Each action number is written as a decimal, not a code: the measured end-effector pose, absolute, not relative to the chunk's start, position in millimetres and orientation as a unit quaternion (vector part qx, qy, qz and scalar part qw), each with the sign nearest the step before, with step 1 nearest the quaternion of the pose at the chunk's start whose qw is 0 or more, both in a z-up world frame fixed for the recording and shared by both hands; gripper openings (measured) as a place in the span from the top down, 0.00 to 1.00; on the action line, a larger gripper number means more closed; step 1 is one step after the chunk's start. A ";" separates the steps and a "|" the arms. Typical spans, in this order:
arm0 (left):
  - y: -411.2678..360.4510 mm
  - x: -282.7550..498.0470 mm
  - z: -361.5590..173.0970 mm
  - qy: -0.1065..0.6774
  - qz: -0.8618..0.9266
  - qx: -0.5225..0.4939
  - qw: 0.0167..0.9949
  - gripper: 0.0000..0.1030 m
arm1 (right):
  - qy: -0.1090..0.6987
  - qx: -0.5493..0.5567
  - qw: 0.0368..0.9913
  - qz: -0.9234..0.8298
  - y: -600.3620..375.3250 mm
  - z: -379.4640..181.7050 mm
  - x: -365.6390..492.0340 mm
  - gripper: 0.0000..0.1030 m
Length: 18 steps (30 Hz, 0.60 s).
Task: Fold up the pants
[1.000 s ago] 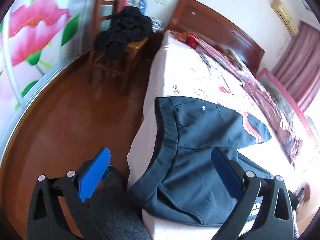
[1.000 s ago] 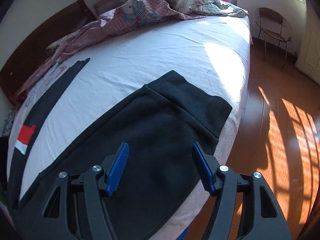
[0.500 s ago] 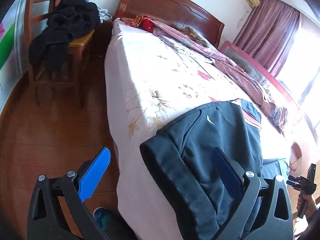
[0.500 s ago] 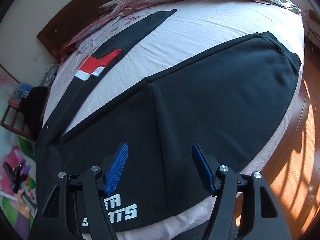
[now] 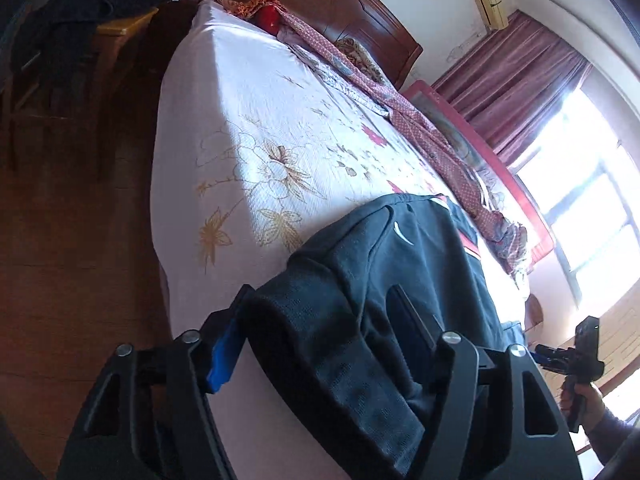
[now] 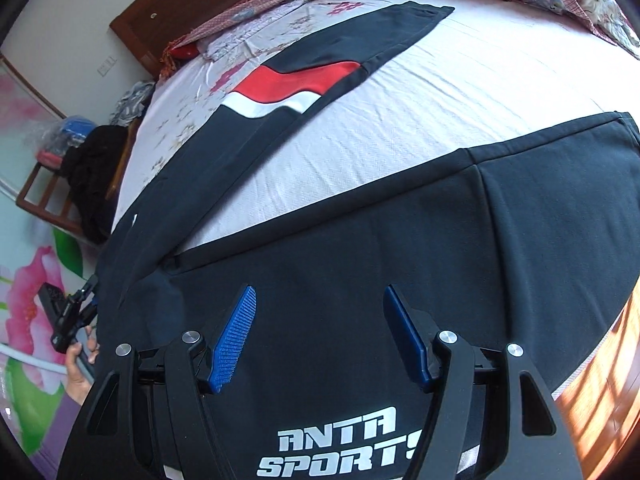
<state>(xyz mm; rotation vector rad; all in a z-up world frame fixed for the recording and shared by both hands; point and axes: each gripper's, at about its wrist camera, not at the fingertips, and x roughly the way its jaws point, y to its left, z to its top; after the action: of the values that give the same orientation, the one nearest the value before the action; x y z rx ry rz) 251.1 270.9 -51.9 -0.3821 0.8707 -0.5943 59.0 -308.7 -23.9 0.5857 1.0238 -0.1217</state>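
Bright window point(image 5: 592, 184) glare, dim floor point(image 5: 60, 240), sharp focus, heavy fisheye bending at edges.

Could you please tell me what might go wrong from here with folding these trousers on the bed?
The left hand-held gripper has just been closing around the bunched waistband at the bed's edge; it may catch only some layers. The right hand-held gripper hangs open above the trousers, gripping nothing, so lifting one-sided could drag the spread legs crooked.

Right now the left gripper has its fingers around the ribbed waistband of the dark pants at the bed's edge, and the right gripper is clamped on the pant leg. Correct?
Not quite. The right gripper is not clamped: in the right wrist view its jaws stand open above the pants, gripping nothing. The left gripper does straddle the waistband at the edge of the bed, its jaws having just been closing.
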 end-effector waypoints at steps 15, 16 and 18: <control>196.5 132.7 68.8 0.242 -0.270 0.010 0.932 0.90 | 0.461 0.369 0.807 -0.025 -329.1 21.4 185.8 0.18; 188.3 117.5 75.0 0.233 -0.285 0.024 0.930 0.90 | 0.453 0.382 0.805 -0.023 -333.4 26.7 208.1 0.18; 180.8 96.8 81.0 0.225 -0.303 0.041 0.925 0.90 | 0.451 0.396 0.799 -0.039 -342.7 31.7 253.0 0.18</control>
<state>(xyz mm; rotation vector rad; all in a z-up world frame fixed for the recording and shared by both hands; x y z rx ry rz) 96.8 180.8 81.0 0.0846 0.4618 -0.6215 253.0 -342.7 31.7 0.8509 0.9675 -0.0828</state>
